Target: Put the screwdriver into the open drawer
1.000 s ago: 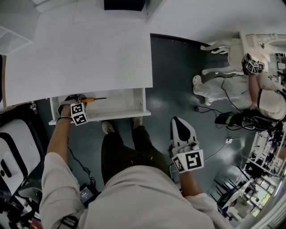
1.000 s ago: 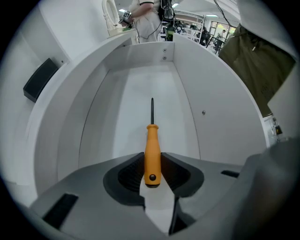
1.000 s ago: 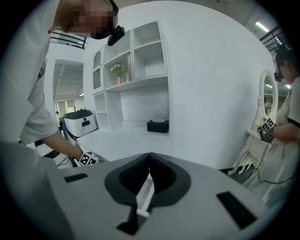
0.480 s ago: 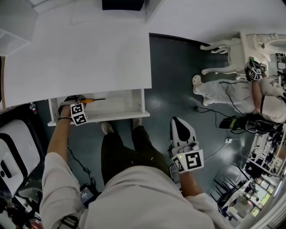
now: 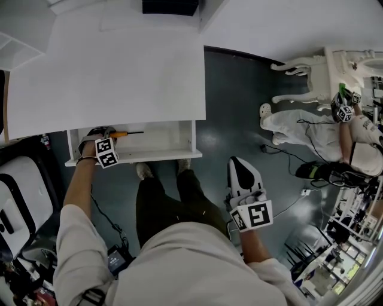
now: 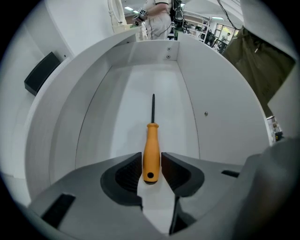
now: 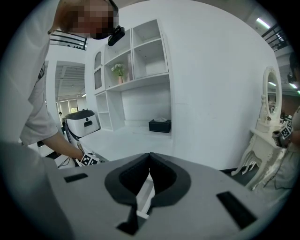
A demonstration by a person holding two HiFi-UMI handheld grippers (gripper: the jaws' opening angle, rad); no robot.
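Note:
The screwdriver (image 6: 151, 150), orange handle and black shaft, lies on the floor of the open white drawer (image 6: 93, 108). In the head view the screwdriver (image 5: 127, 133) is at the left end of the drawer (image 5: 155, 156). My left gripper (image 6: 151, 165) points straight down over the handle's butt end. Its jaws have just been opening and now stand a hair off the handle on both sides. My left gripper (image 5: 99, 135) is inside the drawer's left end. My right gripper (image 5: 237, 161) hangs over the dark floor right of my legs. In its own view my right gripper (image 7: 150, 157) is shut on nothing.
The white desk top (image 5: 119, 72) lies above the drawer, with a black box (image 5: 169, 6) at its far edge. A white machine (image 5: 18, 203) stands at the left. At the right, another person (image 5: 311, 125) crouches by an ornate white table (image 5: 323, 66), with cables (image 5: 299, 197) on the floor.
Both my grippers have stayed where they were. The person at the right has lowered a marker-cubed hand a little.

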